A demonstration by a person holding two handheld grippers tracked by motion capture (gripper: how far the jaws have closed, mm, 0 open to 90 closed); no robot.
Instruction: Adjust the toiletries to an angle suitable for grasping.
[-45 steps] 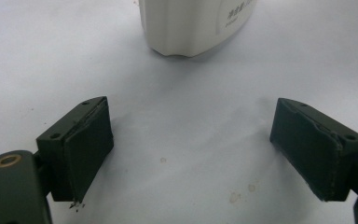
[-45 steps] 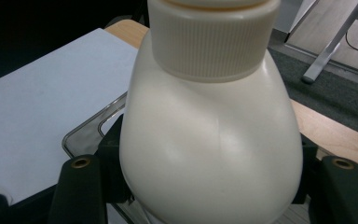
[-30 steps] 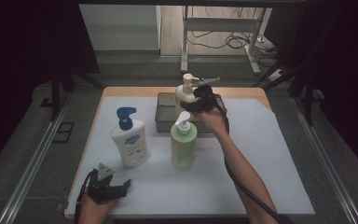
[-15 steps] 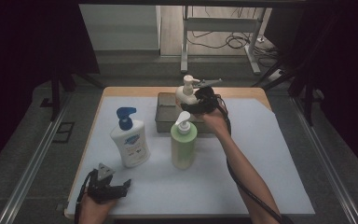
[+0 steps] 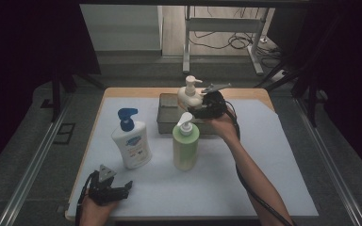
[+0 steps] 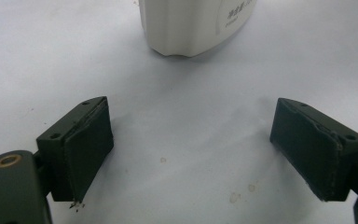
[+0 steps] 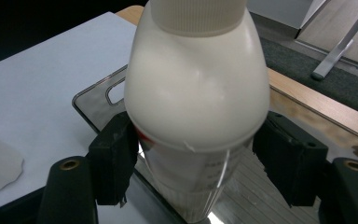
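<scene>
Dim room, grey carpet floor (image 5: 136,70)

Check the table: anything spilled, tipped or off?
Nothing spilled or tipped. The white bottle stands in the metal tray between the right tool's jaws, which have just been opening. The blue-pump bottle and green bottle stand upright on the sheet. The left tool is open and empty.

A high view looks forward and down over the whole desk (image 5: 273,155). Each gripper view sits low and close: left facing the blue-capped bottle's (image 6: 191,25) base, right the cream bottle (image 7: 196,102), both visible from above.
</scene>
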